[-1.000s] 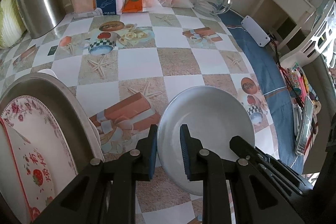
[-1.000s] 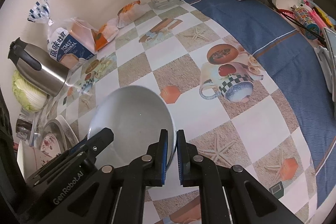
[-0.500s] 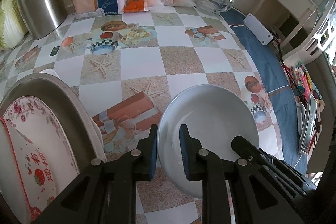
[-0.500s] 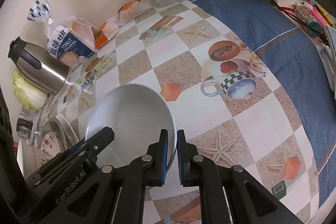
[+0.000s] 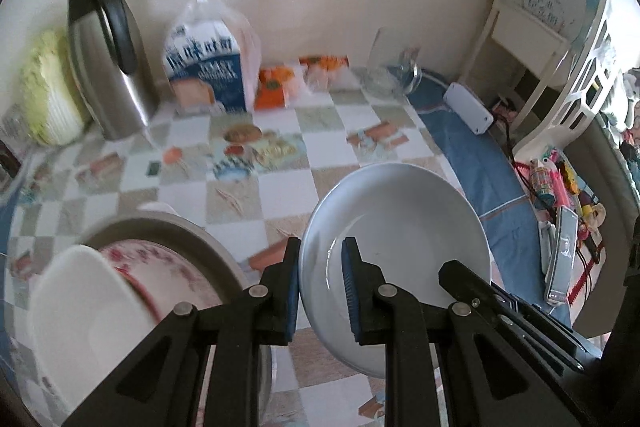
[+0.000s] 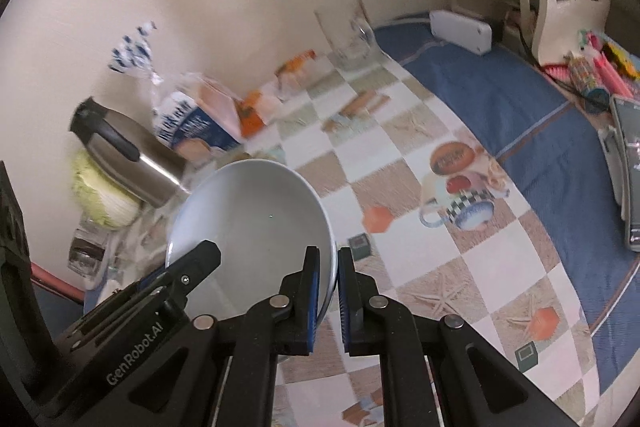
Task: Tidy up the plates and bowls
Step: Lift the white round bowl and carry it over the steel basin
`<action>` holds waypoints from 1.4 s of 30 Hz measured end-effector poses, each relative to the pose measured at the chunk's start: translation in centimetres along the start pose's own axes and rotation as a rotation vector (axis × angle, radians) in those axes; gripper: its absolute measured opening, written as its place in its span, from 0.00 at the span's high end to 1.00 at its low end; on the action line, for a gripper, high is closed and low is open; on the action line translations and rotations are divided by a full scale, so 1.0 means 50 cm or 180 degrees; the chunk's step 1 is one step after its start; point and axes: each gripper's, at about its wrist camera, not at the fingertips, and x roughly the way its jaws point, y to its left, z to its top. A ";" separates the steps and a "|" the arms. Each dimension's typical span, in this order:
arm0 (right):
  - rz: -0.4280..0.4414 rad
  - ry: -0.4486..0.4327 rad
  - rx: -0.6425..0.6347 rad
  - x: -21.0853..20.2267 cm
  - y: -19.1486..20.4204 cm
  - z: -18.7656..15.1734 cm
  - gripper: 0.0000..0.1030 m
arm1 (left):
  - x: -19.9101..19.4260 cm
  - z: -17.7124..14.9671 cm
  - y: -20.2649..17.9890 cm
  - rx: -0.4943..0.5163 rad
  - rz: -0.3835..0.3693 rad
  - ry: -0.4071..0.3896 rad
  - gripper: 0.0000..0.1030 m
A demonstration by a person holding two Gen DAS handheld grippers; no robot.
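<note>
We hold one pale grey plate (image 5: 400, 227) between both tools, lifted and tilted above the checked table (image 5: 280, 183). In the left wrist view it fills the lower centre of the frame; in the right wrist view the same plate (image 6: 256, 215) sits at lower centre-left. The left hand-held gripper (image 5: 320, 287) has its two blue-padded fingers closed on the plate's near-left rim, one pad inside and one outside. The right hand-held gripper (image 6: 328, 295) pinches the opposite rim in the same way, its jaws nearly together.

Compared with a second ago, the plate is higher off the table and both cameras are tipped upward, so more wall shows and the background is blurred with motion.

At lower left of the left view, a metal basin (image 5: 208, 247) holds a floral plate (image 5: 160, 267) and a white dish (image 5: 88, 315). Further back stand a steel kettle (image 5: 108, 75), a toast bag (image 5: 208, 75) and a glass mug (image 5: 392, 67).
</note>
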 end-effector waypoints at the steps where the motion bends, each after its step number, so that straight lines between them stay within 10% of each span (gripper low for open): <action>1: 0.0021 -0.0023 -0.0010 -0.008 0.008 0.000 0.91 | -0.012 0.002 0.005 0.0003 0.0020 -0.0031 0.80; 42: 0.0866 0.0017 -0.0748 -0.043 0.390 -0.117 0.90 | -0.273 -0.054 0.375 -0.0956 0.0397 -0.0457 0.80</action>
